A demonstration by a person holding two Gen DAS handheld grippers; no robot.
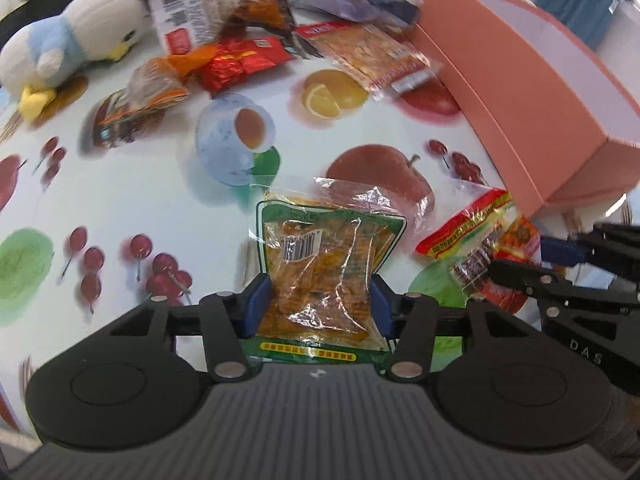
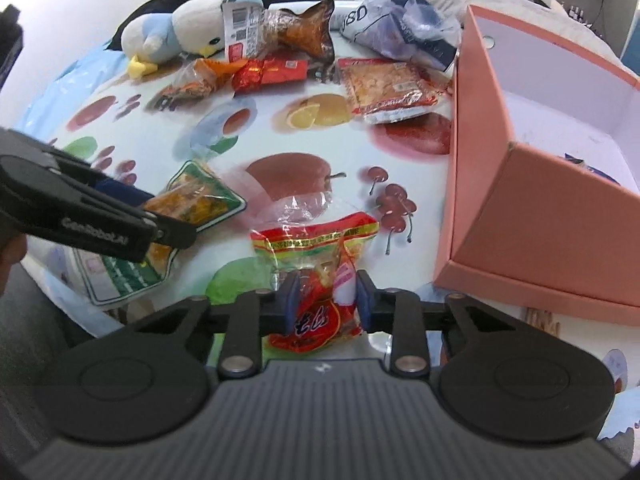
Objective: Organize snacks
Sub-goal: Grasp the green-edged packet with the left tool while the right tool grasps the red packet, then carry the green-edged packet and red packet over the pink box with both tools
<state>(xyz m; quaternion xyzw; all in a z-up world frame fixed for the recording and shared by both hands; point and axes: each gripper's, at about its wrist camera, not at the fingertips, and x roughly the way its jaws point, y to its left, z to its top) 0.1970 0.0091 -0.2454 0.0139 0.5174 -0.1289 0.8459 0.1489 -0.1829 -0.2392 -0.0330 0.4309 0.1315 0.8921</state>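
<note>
Now the left gripper (image 1: 320,300) pinches a green-edged snack pack (image 1: 326,272) and the right gripper (image 2: 326,300) a red snack pack (image 2: 320,276), both near the table's (image 2: 256,140) front edge; bare cloth separates them from the pink box (image 2: 540,216).

A table (image 2: 280,148) under a fruit-print cloth carries everything. At its near edge lie a green snack pack (image 1: 324,264) and, just to its right, a red snack pack (image 2: 320,280). A pink box (image 2: 540,216) stands open along the right edge. Toward the far edge lie a plush bird (image 2: 176,28), a brown pack (image 2: 280,28), a small red pack (image 2: 268,72), an orange pack (image 2: 196,80), a flat cracker pack (image 2: 388,88) and a crumpled bag (image 2: 400,28).
</note>
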